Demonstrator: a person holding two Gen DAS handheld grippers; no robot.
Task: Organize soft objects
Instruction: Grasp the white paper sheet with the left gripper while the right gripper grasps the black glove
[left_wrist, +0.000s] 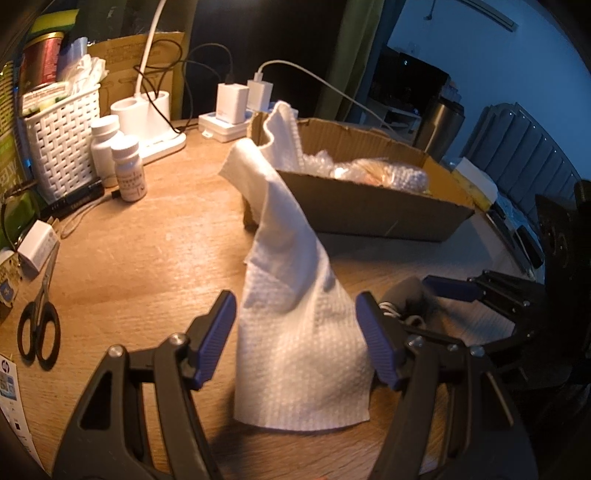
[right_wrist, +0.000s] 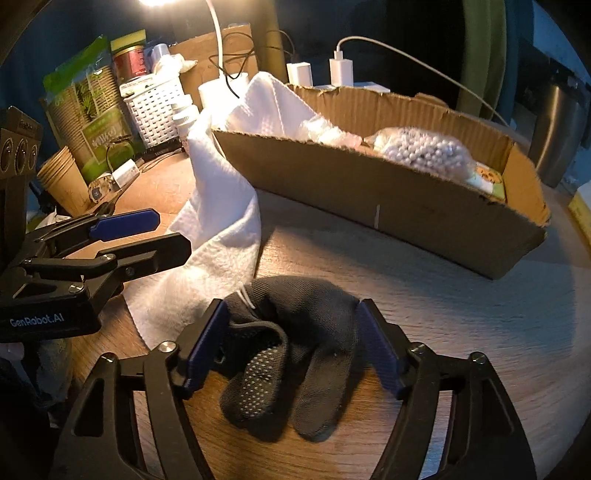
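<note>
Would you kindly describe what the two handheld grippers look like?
Both the left gripper and right gripper have black angular linkage frames with silver pivot pins and ribbed dark-blue finger pads. The left one's body carries white "GenRobot.AI" lettering.

Tabletop (left_wrist: 147, 258): matt wood grain. Towel (left_wrist: 303, 332): white, embossed paper-like weave. Socks (right_wrist: 295, 354): black knit, rubbery dots. Box (right_wrist: 388, 199): rough corrugated cardboard. Basket (left_wrist: 62, 140): white woven plastic.

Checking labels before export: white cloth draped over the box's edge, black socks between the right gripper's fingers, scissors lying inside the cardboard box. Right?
One error: the scissors lie on the wooden table, left of the left gripper, not in the cardboard box; the left wrist view shows it. The white cloth and black socks between the right gripper fingers are correct.
</note>
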